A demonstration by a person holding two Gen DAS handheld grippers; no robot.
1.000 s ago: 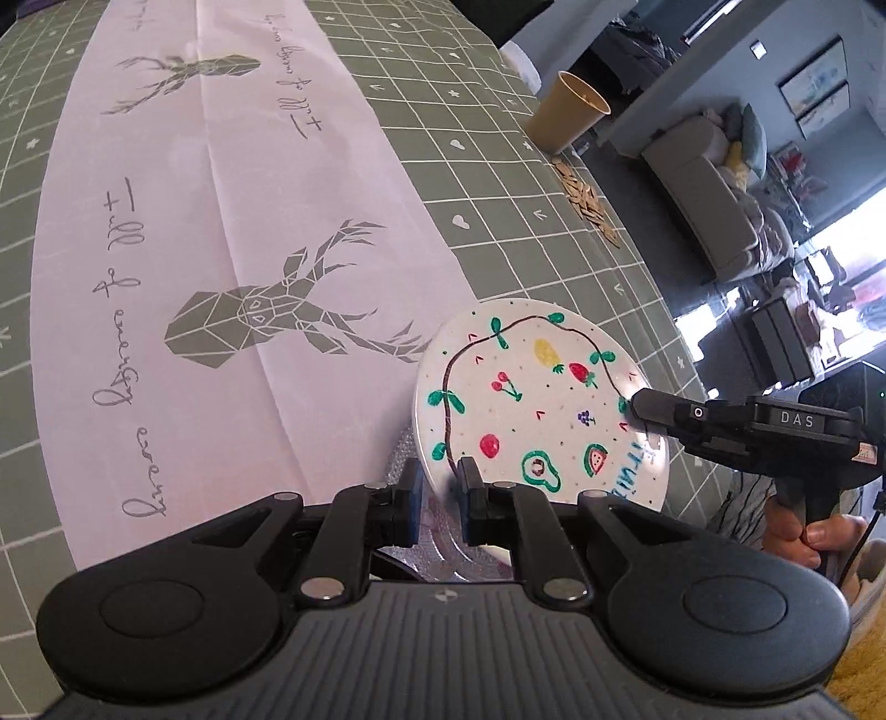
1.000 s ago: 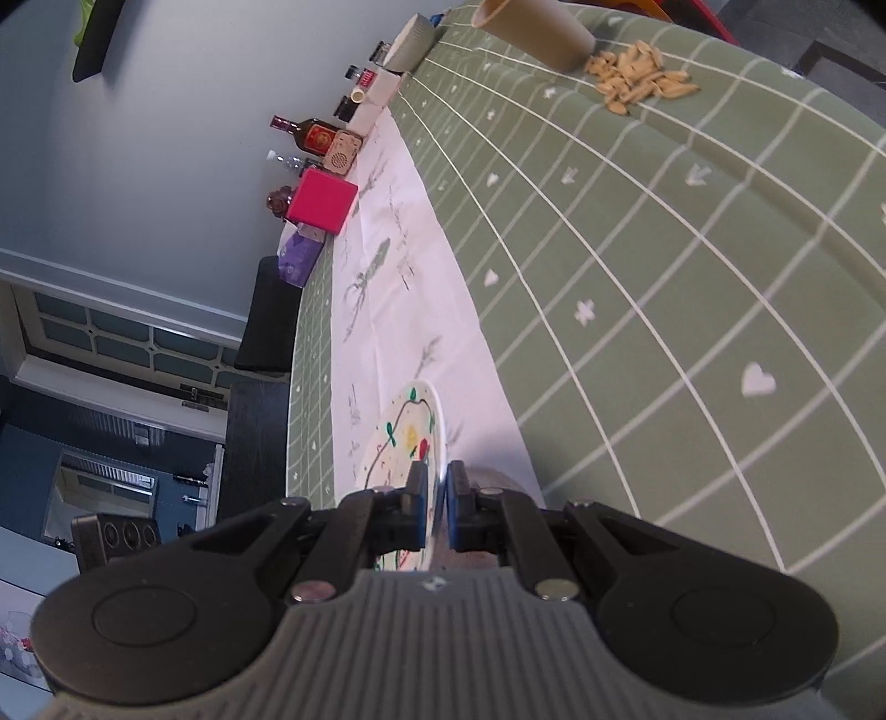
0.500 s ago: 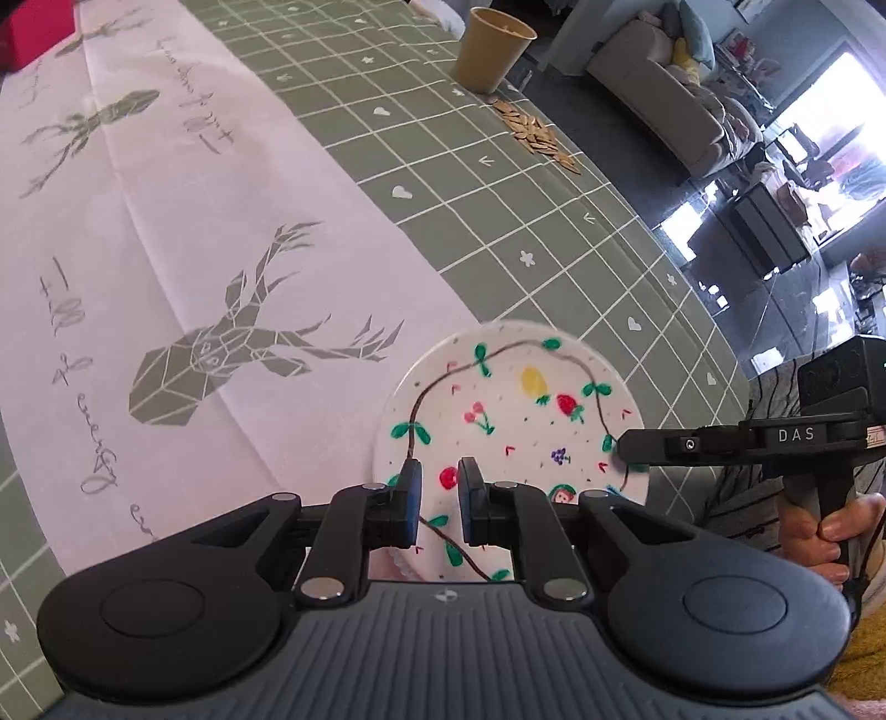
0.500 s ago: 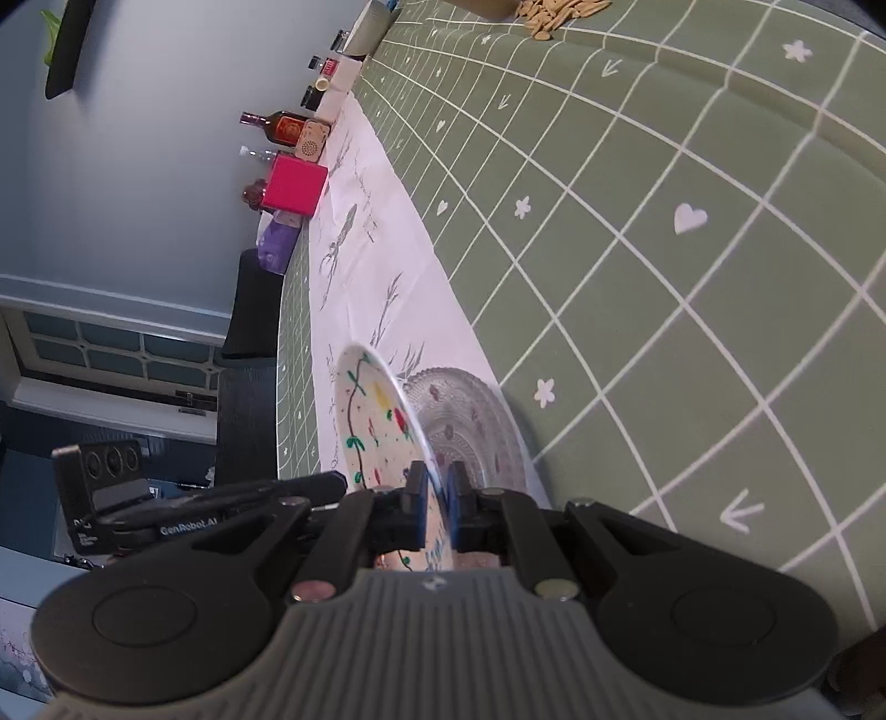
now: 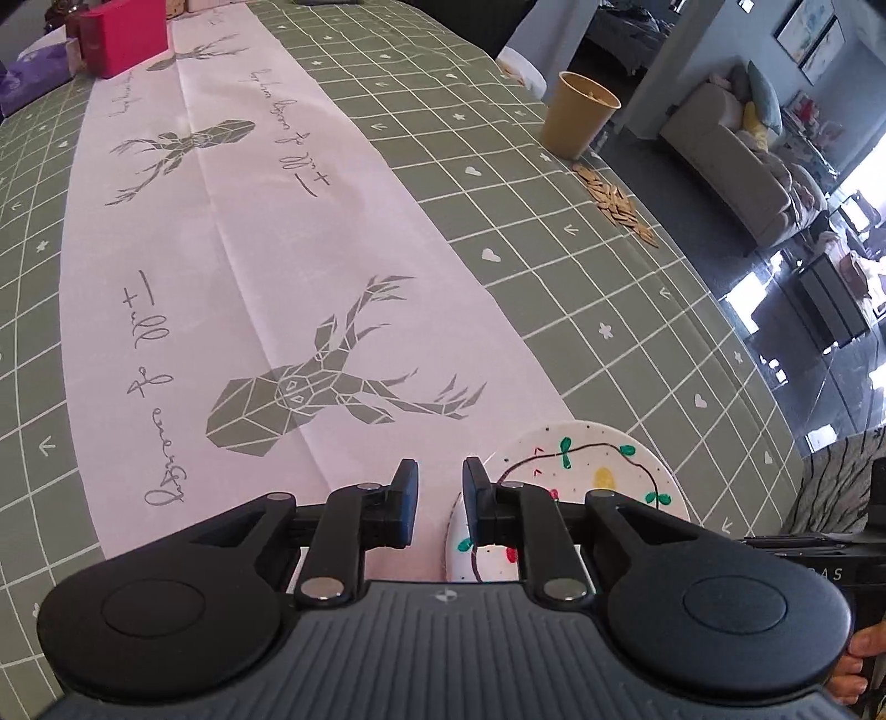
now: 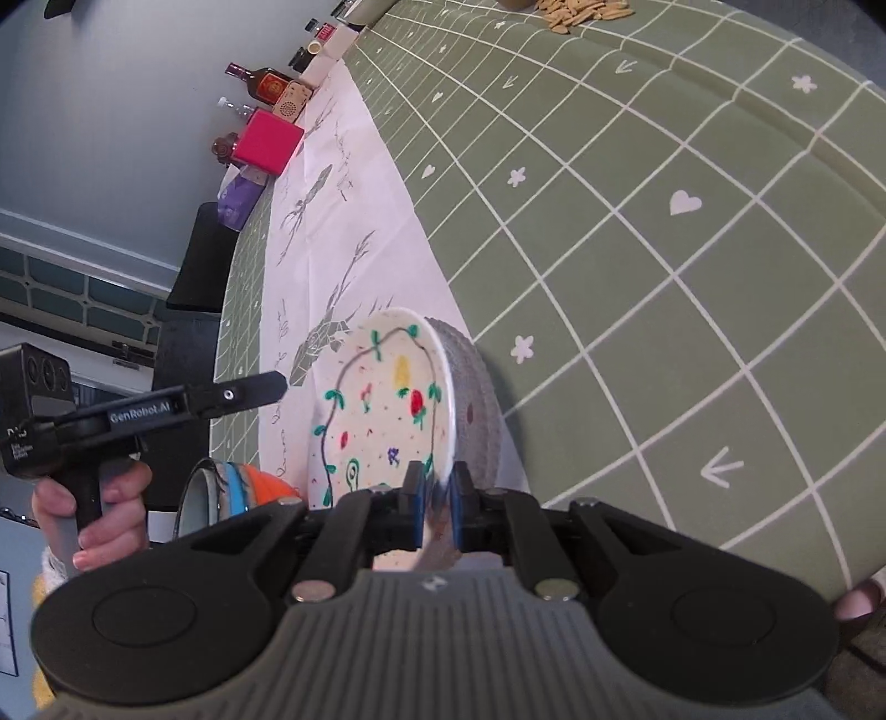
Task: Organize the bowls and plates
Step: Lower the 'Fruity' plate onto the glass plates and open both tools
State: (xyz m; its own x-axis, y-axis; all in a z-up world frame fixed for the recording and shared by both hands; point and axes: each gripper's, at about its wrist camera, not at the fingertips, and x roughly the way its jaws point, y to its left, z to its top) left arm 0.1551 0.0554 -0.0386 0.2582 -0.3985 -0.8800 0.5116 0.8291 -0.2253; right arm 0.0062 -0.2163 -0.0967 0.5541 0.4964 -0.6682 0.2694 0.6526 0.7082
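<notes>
White round plate [image 6: 382, 404] with painted fruit and a dark vine line, smooth and shiny, tipped up on its edge. Pinched at the near rim by the right gripper [image 6: 437, 493], blue pads squeezed tight on both sides of the rim. Right behind it a clear bumpy glass plate [image 6: 476, 399], round too, close against its back. Down low beside them, a stack of bowls [image 6: 232, 487] with blue and orange rims.

Black left gripper [image 5: 437, 487] held over the table, fingers a little way apart and holding nothing. Painted plate [image 5: 598, 471] just to its right, past the right finger, not between the two.

Soft green tablecloth [image 5: 554, 266] with white squares, hearts and stars. Pale pink runner [image 5: 266, 260] down the middle with grey deer heads. Far off, a tan paper cup [image 5: 576, 116], a pile of seeds [image 5: 614, 199], and a bright pink box [image 5: 122, 36]
</notes>
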